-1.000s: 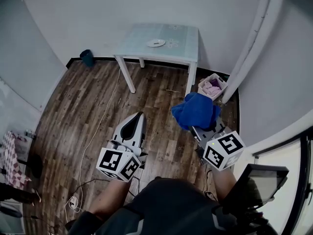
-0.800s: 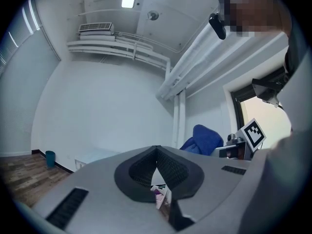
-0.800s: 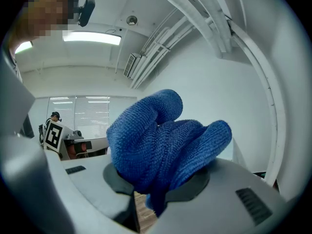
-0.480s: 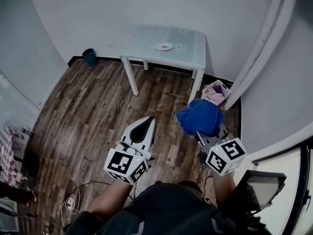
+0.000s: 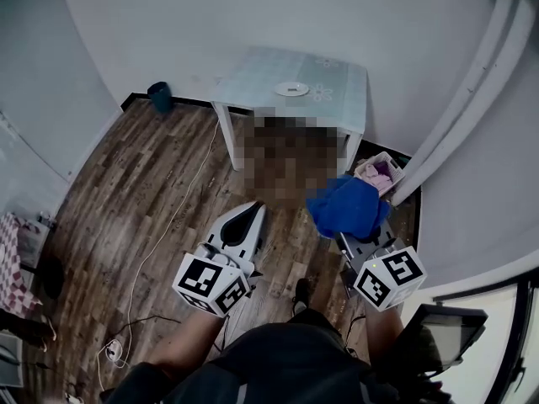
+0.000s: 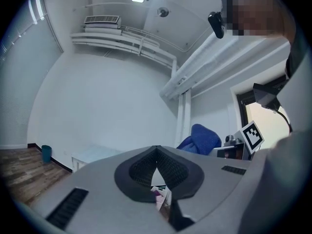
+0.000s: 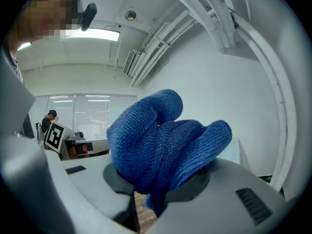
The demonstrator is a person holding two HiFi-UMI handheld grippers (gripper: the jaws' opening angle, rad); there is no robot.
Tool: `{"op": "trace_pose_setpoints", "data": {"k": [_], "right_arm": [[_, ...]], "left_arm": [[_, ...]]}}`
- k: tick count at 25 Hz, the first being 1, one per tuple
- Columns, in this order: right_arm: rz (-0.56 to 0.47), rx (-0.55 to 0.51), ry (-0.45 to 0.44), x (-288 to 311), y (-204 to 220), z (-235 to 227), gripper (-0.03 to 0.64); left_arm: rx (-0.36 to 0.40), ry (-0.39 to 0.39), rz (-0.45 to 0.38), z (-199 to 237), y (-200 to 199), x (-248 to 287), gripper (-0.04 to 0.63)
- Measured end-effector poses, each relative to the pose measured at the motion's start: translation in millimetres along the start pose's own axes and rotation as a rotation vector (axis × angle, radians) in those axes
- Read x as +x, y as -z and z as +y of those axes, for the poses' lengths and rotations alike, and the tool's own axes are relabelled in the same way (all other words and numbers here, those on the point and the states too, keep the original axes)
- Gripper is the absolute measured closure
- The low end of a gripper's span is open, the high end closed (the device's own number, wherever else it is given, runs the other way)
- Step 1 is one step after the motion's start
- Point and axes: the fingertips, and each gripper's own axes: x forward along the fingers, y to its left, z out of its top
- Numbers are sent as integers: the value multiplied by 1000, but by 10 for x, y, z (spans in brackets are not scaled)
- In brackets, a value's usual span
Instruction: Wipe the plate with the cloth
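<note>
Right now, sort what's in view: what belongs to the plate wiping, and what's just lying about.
For the job: cloth, plate, table.
Lying about: basket, bin, floor cable.

Open wood floor [image 5: 143, 167] runs up to the table [image 5: 253, 74]; a cable [image 5: 179, 211] trails across on the left, a basket [image 5: 383, 168] crowds the table's right leg, and the plate [image 5: 291, 89] sits on bare tabletop.

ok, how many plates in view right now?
1. A small round white plate lies on the pale green square table by the far wall. None elsewhere in view, though the white basket's contents are unclear.
</note>
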Motion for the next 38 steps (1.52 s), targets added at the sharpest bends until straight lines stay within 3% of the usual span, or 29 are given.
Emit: {"op": "trace_pose_setpoints", "data": {"k": [13,20,29,38], "right_arm": [[8,-3,-62,733,-207,-1046,499],[7,22,-84,1014,-262,-1566,499],[20,34,-118,1462,-243,-1824,499],[31,32,-70,2176,-243,-1949,499]], "left_arm": [[4,-106,3,521,-118,1165,586],[-10,-112,-7,587,-164,1792,586],[-7,-131,33,881,-88,2172,586],[-3,-100,12,1558,-176,2490,586]]}}
